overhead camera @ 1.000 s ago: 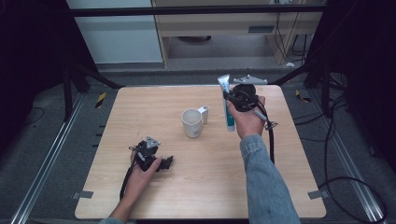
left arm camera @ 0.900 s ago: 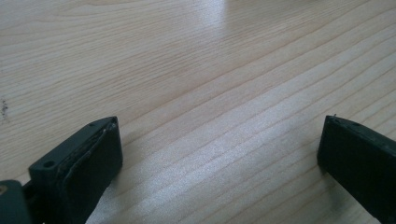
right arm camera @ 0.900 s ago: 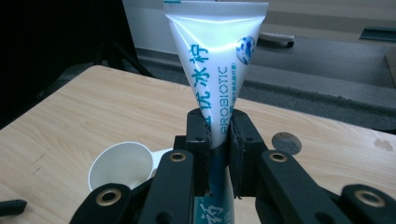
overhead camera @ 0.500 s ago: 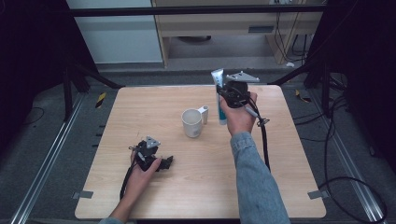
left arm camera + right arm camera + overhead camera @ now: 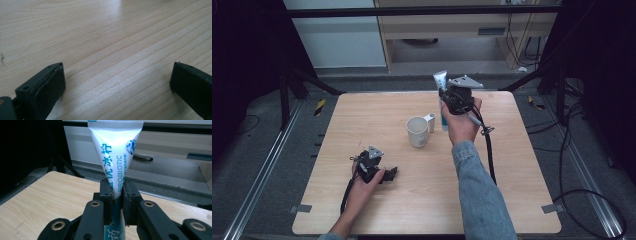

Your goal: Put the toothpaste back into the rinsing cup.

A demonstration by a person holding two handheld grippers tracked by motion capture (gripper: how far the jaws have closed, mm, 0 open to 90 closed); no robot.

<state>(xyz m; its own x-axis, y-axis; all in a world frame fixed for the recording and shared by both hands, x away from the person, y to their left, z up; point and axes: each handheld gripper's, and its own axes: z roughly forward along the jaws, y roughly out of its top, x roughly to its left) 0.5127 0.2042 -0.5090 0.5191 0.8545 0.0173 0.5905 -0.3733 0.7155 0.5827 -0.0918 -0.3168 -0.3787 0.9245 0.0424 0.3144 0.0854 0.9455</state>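
The right hand-held gripper (image 5: 451, 96) is raised over the far side of the wooden bench (image 5: 362, 120), just to the right of a white mug (image 5: 417, 131), and its jaws are clamped on a toothpaste tube (image 5: 441, 87). In the right gripper view the two black jaws press in on the tube (image 5: 115, 157) from either side around its middle, leaving no gap between pads and tube; the tube stands upright, its flat crimped end at the top and its body running down between the jaws toward the bench. Blue lettering with the word PROBIOTIC runs along the white and teal body. In the high view the crimped end rises just above the right hand-held gripper, and the lower part of the tube shows just beside the mug's handle; whether it touches the bench or the mug cannot be told. The mug stands upright near the middle of the bench with its handle turned toward the tube. The left hand-held gripper (image 5: 384, 174) lies low at the near left part of the bench, well apart from the mug and the tube. In the left gripper view (image 5: 117, 82) its jaws stand wide apart with bare wood grain between them, holding nothing.
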